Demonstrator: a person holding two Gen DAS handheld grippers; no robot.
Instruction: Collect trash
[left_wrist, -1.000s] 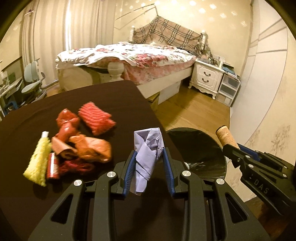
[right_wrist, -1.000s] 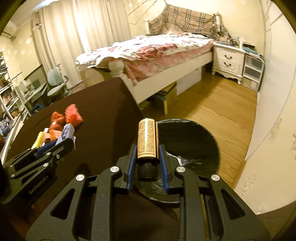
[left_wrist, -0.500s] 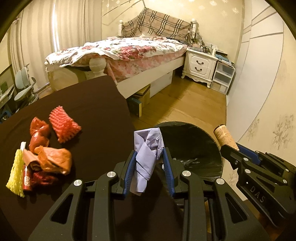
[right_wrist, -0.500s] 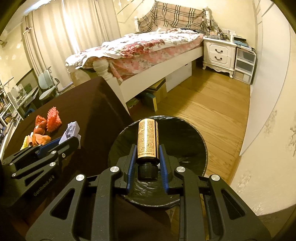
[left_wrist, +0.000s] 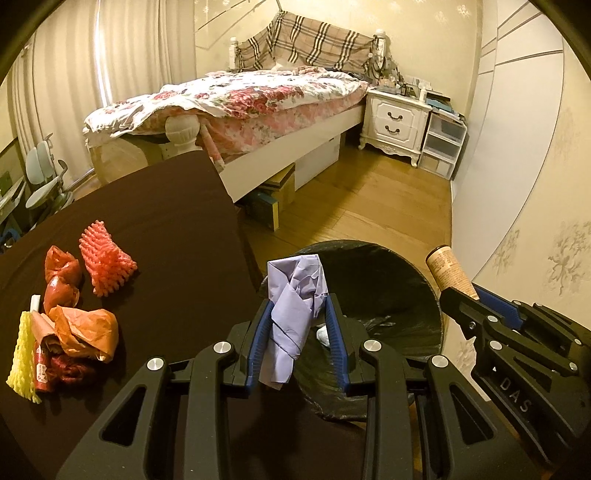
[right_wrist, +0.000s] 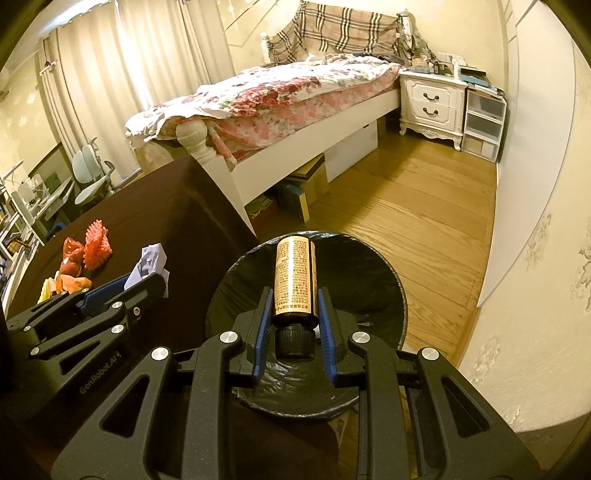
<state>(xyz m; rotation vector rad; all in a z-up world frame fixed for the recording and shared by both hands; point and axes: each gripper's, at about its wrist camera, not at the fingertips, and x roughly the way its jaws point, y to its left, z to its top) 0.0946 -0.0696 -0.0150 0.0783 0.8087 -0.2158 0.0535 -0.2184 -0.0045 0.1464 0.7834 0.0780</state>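
Note:
My left gripper (left_wrist: 297, 306) is shut on a crumpled lilac paper (left_wrist: 295, 299), held at the near left rim of a bin lined with a black bag (left_wrist: 402, 291). My right gripper (right_wrist: 294, 295) is shut on a small gold-labelled bottle (right_wrist: 295, 280) with a black cap, held above the bin (right_wrist: 369, 280). From the left wrist view the right gripper (left_wrist: 452, 291) and its bottle (left_wrist: 447, 271) hang over the bin's right rim. The right wrist view shows the left gripper (right_wrist: 147, 282) with the paper (right_wrist: 149, 260) beside the bin, over the table.
A dark brown table (left_wrist: 155, 221) carries a pile of trash at its left: a red foam net (left_wrist: 105, 256), orange wrappers (left_wrist: 85, 328) and a yellow foam net (left_wrist: 22, 354). A bed (left_wrist: 258, 107), a nightstand (left_wrist: 395, 123) and wooden floor (left_wrist: 369, 206) lie beyond.
Both grippers have shifted right, off the table toward the bin, each still gripping its item. The bin now fills more of both views and the trash pile sits further left.

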